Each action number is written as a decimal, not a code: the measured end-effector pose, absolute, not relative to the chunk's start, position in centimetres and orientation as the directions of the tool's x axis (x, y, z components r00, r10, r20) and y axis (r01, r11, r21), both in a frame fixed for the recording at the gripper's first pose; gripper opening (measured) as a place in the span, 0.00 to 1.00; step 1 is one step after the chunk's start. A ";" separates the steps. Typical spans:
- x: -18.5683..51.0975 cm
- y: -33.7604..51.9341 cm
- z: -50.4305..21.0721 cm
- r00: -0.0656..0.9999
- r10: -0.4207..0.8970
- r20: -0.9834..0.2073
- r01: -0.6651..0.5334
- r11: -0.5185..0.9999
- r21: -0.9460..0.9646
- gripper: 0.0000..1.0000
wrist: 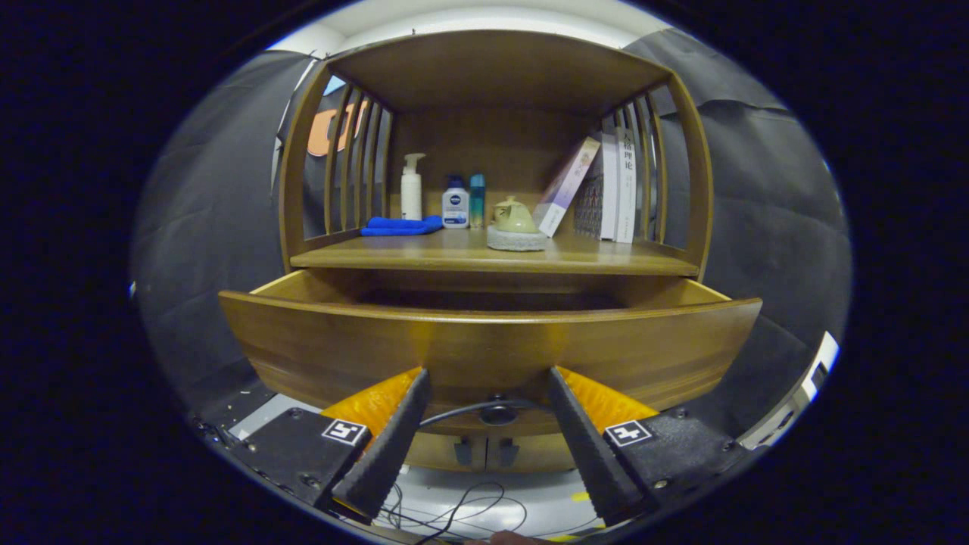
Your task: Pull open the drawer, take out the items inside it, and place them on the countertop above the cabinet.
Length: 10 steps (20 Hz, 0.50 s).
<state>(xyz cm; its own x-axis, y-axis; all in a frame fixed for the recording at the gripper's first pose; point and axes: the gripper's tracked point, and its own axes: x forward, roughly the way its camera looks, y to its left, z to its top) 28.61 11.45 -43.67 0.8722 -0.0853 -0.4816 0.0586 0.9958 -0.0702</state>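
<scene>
Drawer (492, 352) sits pulled out beneath the countertop (492, 257), its long curved front running crosswise and facing the gripper (488, 375). Fingers are spread wide, holding nothing, tips just at the wooden front, either side of its low dark knob (498, 413). Drawer's interior is hidden behind the glossy brown front.

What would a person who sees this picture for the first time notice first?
The eye falls first on the wide wooden drawer, pulled open just ahead of the gripper, whose fingers stand apart on either side of the small drawer knob without pressing it. Next comes the countertop above it, with a blue cloth, bottles, a small teapot and leaning books.
</scene>
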 end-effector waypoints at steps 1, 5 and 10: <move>29.0 11.4 -43.7 0.874 -0.089 -0.478 0.059 0.995 -0.079 0.99; 30.7 11.5 -44.1 0.870 -0.099 -0.484 0.060 0.994 -0.095 1.00; 32.6 11.4 -44.5 0.871 -0.106 -0.481 0.063 0.992 -0.105 1.00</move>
